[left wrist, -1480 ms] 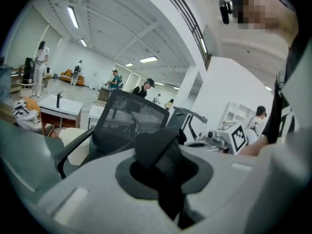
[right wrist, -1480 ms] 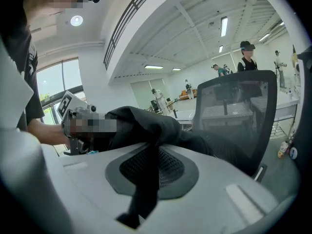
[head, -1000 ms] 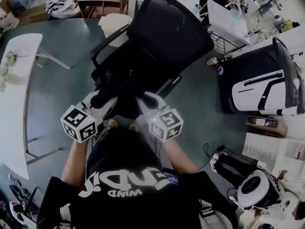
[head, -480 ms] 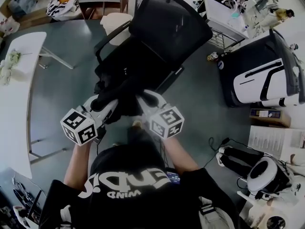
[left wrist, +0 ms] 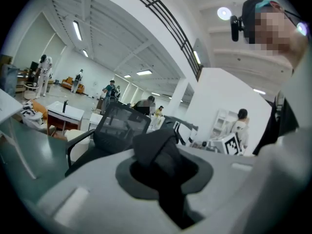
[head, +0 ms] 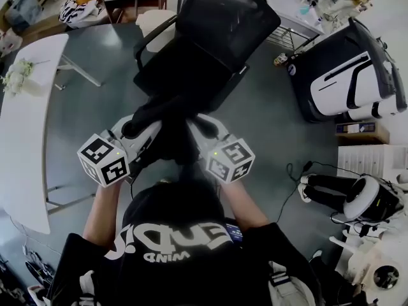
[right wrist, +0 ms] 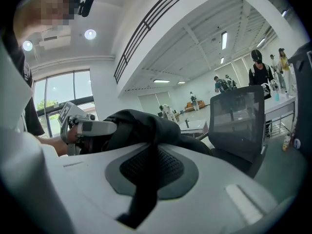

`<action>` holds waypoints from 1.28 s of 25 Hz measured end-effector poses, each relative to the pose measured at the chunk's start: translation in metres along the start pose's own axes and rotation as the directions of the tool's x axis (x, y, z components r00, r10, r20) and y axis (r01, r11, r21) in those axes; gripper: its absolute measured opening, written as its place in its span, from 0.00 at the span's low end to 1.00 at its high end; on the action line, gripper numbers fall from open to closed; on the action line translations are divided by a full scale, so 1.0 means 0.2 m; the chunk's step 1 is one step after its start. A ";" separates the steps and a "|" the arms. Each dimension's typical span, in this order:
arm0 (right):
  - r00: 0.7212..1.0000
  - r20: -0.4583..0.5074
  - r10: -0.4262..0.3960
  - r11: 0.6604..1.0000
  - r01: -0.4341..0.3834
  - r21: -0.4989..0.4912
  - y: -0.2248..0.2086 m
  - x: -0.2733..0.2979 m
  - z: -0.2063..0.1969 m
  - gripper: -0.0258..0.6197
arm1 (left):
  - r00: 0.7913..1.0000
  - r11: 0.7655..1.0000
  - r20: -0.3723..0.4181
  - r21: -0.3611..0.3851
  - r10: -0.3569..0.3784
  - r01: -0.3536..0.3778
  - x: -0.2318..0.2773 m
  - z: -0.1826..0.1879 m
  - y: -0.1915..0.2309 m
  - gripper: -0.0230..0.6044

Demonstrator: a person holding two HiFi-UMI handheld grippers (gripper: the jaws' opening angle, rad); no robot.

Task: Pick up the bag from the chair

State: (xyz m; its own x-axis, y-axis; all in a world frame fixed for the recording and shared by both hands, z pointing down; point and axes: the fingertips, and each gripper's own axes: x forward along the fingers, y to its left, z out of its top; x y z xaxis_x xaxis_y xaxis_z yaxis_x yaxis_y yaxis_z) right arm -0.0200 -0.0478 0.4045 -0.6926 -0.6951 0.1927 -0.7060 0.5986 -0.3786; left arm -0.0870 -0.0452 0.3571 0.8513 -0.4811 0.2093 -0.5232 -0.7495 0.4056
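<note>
Jointly, left tongs, right tongs, both clamped on one bag, one chair.

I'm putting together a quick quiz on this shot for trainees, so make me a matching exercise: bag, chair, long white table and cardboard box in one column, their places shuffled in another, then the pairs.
Things:
1. bag
2. chair
3. long white table
4. cardboard box

Places:
A. along the head view's left edge
B. on the floor at the right
C. clamped by its straps in the left gripper and the right gripper
D. beyond the grippers, mesh back upright

Pairs: 1-C; 2-D; 3-A; 4-B
</note>
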 end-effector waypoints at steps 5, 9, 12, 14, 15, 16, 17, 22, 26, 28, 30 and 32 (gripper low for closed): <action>0.998 -0.007 -0.058 0.998 0.058 0.035 0.19 -0.23 -0.15 0.08 | 0.998 0.998 -0.039 0.002 -0.059 0.059 -0.15 -0.15 -0.24 0.13; 0.997 -0.008 -0.079 0.995 0.079 0.054 0.28 -0.41 -0.21 0.08 | 0.996 0.997 -0.047 0.001 -0.073 0.073 -0.20 -0.23 -0.42 0.13; 0.998 -0.007 -0.067 0.996 0.067 0.057 0.33 -0.50 -0.24 0.08 | 0.997 0.998 -0.041 0.001 -0.062 0.063 -0.24 -0.27 -0.51 0.13; 0.998 -0.011 -0.056 0.997 0.056 0.055 0.36 -0.53 -0.27 0.08 | 0.998 0.999 -0.036 -0.001 -0.055 0.055 -0.26 -0.31 -0.54 0.13; 0.999 -0.014 -0.051 0.997 0.052 0.053 0.37 -0.55 -0.28 0.08 | 0.998 0.999 -0.034 0.000 -0.050 0.050 -0.27 -0.32 -0.56 0.13; 0.999 -0.019 -0.047 0.998 0.048 0.050 0.38 -0.56 -0.30 0.08 | 0.998 0.999 -0.032 0.002 -0.047 0.047 -0.28 -0.34 -0.58 0.13; 0.999 -0.025 -0.043 0.998 0.044 0.045 0.38 -0.58 -0.32 0.08 | 0.999 0.999 -0.030 0.003 -0.043 0.043 -0.28 -0.37 -0.59 0.13; 0.997 -0.054 -0.050 0.998 0.051 0.023 0.36 -0.67 -0.44 0.08 | 0.999 1.000 -0.036 -0.002 -0.027 0.027 -0.26 -0.51 -0.66 0.13; 0.995 -0.080 -0.065 0.997 0.069 0.037 0.31 -0.75 -0.54 0.08 | 0.998 1.000 -0.057 -0.008 -0.027 0.027 -0.21 -0.62 -0.72 0.13; 0.993 -0.089 -0.073 0.996 0.077 0.049 0.30 -0.79 -0.57 0.08 | 0.997 1.000 -0.070 -0.013 -0.029 0.028 -0.19 -0.66 -0.75 0.13; 0.993 -0.089 -0.077 0.995 0.082 0.055 0.30 -0.81 -0.59 0.08 | 0.996 0.999 -0.080 -0.017 -0.032 0.031 -0.18 -0.68 -0.77 0.13; 0.993 -0.087 -0.081 0.995 0.086 0.057 0.30 -0.84 -0.60 0.08 | 0.996 0.999 -0.087 -0.020 -0.036 0.034 -0.17 -0.69 -0.79 0.14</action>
State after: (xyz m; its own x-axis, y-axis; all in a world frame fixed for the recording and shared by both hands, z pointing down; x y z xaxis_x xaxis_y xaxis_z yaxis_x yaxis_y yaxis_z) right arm 0.0367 0.1521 0.4573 -0.6433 -0.7041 0.3006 -0.7534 0.5125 -0.4120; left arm -0.0289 0.1519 0.4079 0.8695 -0.4130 0.2709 -0.4932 -0.7562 0.4301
